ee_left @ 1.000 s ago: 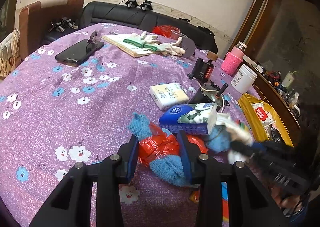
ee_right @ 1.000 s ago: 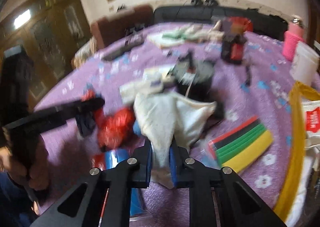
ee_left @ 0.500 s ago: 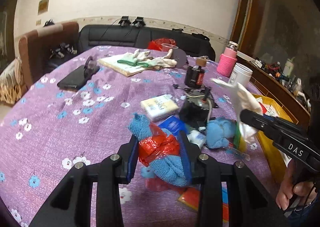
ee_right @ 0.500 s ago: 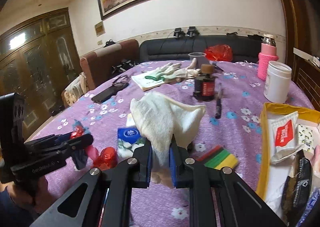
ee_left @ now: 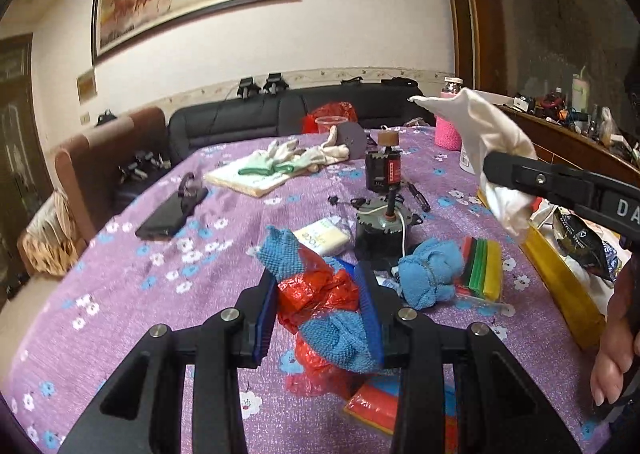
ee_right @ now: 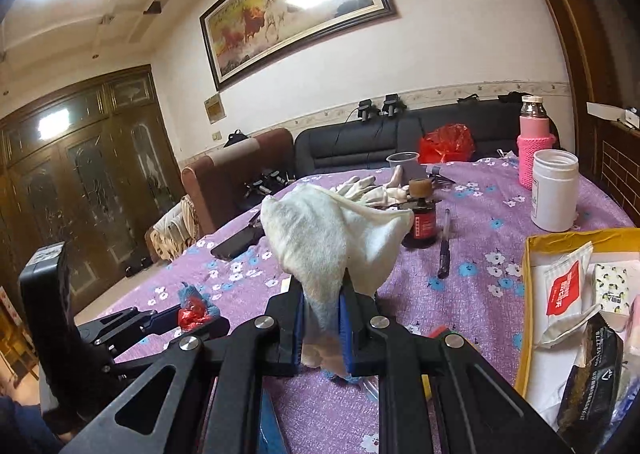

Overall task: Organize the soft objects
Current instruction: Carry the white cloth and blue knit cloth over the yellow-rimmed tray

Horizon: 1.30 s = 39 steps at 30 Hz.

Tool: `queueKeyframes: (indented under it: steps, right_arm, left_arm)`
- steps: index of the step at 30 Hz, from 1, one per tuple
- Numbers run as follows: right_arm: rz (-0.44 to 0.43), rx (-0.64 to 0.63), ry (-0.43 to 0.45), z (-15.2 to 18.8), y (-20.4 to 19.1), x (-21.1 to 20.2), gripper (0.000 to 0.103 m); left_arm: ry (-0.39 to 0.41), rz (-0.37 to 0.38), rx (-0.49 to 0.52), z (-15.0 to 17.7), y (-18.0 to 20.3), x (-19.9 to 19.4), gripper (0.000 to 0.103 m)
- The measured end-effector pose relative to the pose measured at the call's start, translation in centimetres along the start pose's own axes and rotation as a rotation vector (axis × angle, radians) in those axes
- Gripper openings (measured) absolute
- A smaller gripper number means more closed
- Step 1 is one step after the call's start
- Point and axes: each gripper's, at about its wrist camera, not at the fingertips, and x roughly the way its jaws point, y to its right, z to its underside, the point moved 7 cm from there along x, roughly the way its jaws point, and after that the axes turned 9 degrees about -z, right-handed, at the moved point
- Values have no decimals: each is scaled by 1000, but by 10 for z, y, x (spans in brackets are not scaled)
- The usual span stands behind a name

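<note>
My left gripper [ee_left: 320,310] is shut on a bundle held above the purple flowered table [ee_left: 120,294]: a blue knit cloth [ee_left: 340,338] tangled with a crumpled red plastic bag [ee_left: 316,294]. A second blue cloth [ee_left: 428,274] lies balled on the table just beyond it. My right gripper [ee_right: 322,318] is shut on a white cloth [ee_right: 328,238] that stands up above its fingers. In the left wrist view that white cloth [ee_left: 492,142] hangs in the air at the right. The right wrist view shows the left gripper [ee_right: 192,318] low at the left with its bundle.
A yellow box [ee_right: 525,294] of packets sits at the right edge. A small motor [ee_left: 384,222], dark ink bottle [ee_left: 384,170], pen [ee_right: 444,250], tissue pack [ee_left: 324,238], coloured strips [ee_left: 482,270], phone [ee_left: 168,214], white jar [ee_right: 554,190] and gloves [ee_left: 296,154] crowd the table.
Both grippers have risen with their loads. The blue and red bundle has come up off the table. The white cloth has been carried up and to the right, away from the motor.
</note>
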Motion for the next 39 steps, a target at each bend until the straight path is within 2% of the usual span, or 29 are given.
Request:
queueKeyframes:
  steps: [20, 39]
  right_arm:
    - [-13, 57, 37, -8, 15, -14, 16]
    - [7, 107, 84, -15, 29, -31, 16]
  left_arm:
    - [22, -26, 67, -1, 19, -10, 36]
    - [45, -11, 98, -12, 36, -17, 36]
